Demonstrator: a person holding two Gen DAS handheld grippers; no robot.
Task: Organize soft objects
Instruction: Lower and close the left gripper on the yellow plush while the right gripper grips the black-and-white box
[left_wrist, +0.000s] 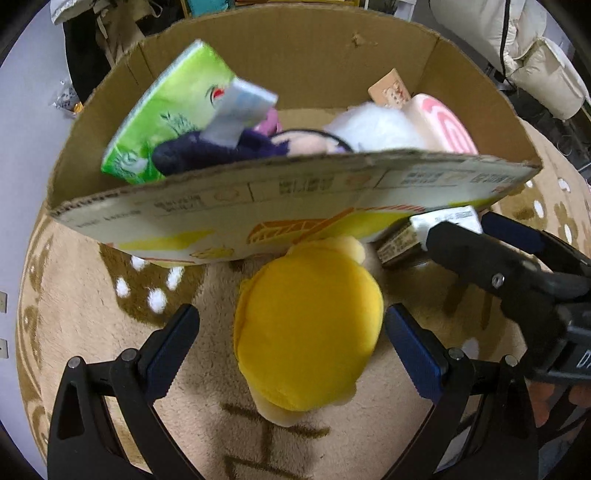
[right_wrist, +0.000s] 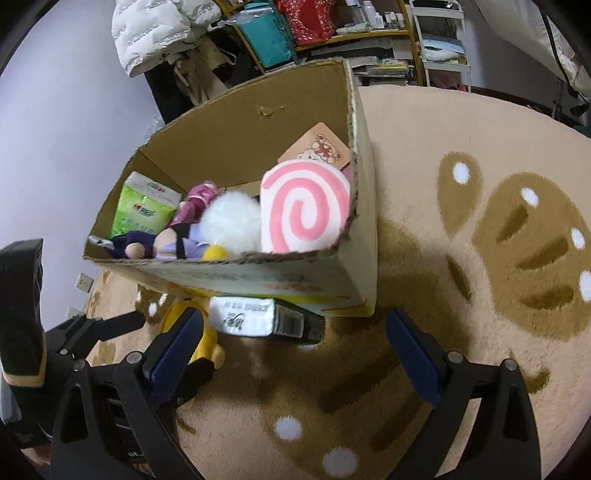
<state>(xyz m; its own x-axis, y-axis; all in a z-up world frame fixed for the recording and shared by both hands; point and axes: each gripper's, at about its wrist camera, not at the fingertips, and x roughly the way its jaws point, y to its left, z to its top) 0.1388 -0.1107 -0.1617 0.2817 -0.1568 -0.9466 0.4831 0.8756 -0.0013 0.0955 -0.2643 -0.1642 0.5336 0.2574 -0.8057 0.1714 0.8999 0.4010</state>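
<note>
A yellow plush (left_wrist: 308, 332) lies on the beige rug just in front of the cardboard box (left_wrist: 258, 192). My left gripper (left_wrist: 291, 312) is open, one finger on each side of the plush and not pressing it. A white-and-black tissue pack (right_wrist: 258, 317) lies on the rug against the box's front wall. My right gripper (right_wrist: 295, 314) stands open just short of it. The box holds a green tissue pack (left_wrist: 166, 110), a purple doll (left_wrist: 207, 147), a white fluffy toy (right_wrist: 229, 221), a pink swirl cushion (right_wrist: 306, 206) and a blurred silver pack (left_wrist: 240, 110).
The round rug (right_wrist: 461, 258) with brown patterns spreads to the right of the box. Behind it stand cluttered shelves (right_wrist: 332, 33) and a white padded jacket (right_wrist: 155, 26). A dark sleeve (right_wrist: 22, 295) shows at the left beside the left gripper (right_wrist: 96, 325).
</note>
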